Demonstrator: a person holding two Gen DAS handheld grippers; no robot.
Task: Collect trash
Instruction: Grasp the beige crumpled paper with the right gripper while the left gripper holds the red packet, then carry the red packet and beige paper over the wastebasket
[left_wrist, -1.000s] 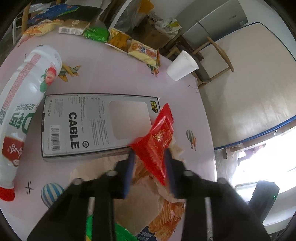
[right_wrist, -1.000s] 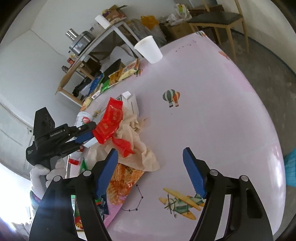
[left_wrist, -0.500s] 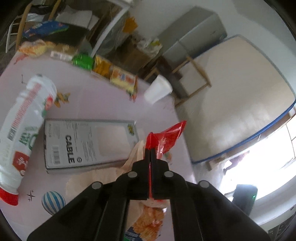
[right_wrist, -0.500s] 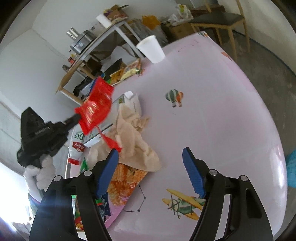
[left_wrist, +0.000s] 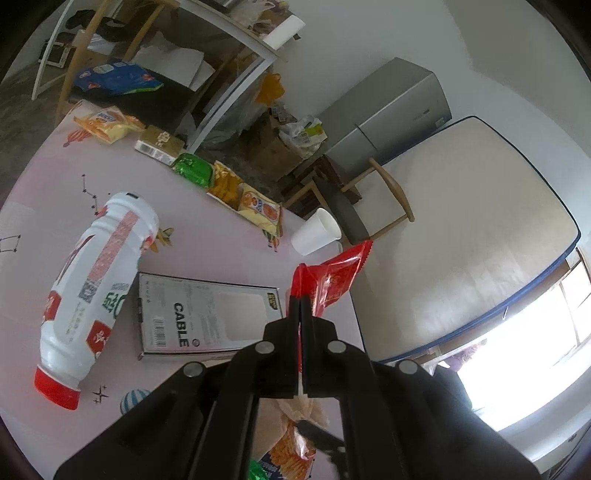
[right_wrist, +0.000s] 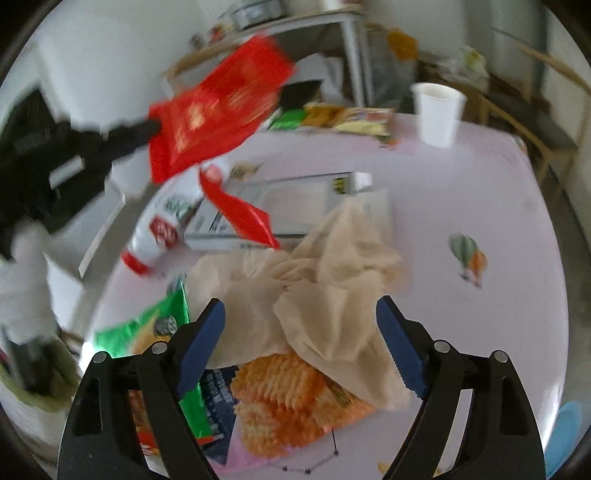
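**Operator:** My left gripper (left_wrist: 300, 295) is clamped flat on the crinkly red foil snack wrapper (left_wrist: 334, 282); most of the wrapper sticks out past the fingertips, clear of the pink printed tablecloth (left_wrist: 221, 236). A torn red strip (right_wrist: 236, 212) dangles below it in the right wrist view.

**Partner:** And the right gripper (right_wrist: 301, 341)?

**Operator:** Its jaws are opening, blue pads (right_wrist: 397, 347) wide apart, nothing pressed between them. The crumpled beige paper napkin (right_wrist: 314, 295) sits just ahead of the fingertips and between them, lying over an orange chip bag (right_wrist: 295, 391).

**Partner:** So what makes this step go well?

**Operator:** I judge two things. On the left, keep the pinch firm, since foil is slippery and the hold is near one end. On the right, come down with the pads straddling the highest fold of the napkin, then close on paper alone, not the chip bag under it. The white upright paper cup (right_wrist: 437, 110) is well beyond the fingertips, so no risk there.
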